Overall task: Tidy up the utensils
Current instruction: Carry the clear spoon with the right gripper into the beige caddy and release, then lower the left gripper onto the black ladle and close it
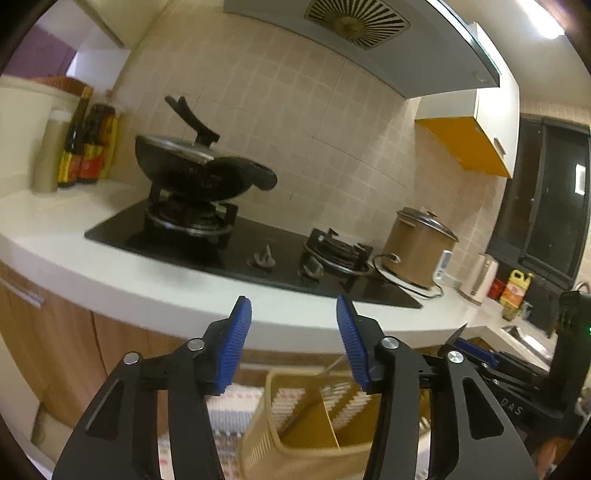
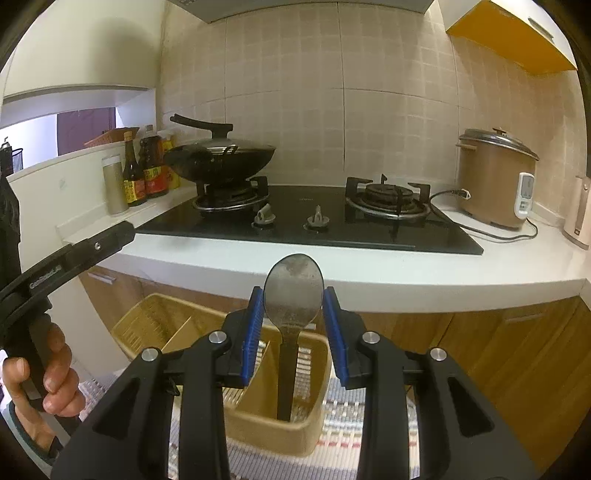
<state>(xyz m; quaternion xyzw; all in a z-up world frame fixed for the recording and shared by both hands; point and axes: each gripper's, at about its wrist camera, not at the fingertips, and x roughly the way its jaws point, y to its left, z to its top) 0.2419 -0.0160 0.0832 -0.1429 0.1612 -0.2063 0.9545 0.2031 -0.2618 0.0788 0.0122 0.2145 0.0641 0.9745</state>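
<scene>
Warm indoor light fills both views. In the left wrist view a ceiling light [image 1: 543,18] burns out to white at the upper right, and the whole frame is soft with motion blur: the sauce bottles [image 1: 88,147] and the yellow utensil basket [image 1: 295,424] are smeared. The right wrist view is sharper; the spoon [image 2: 293,288] shows dull, mottled reflections. Both pictures bend the countertop [image 2: 369,266] into a curve and fade to black vignette at the corners. Shadow gathers under the counter.
</scene>
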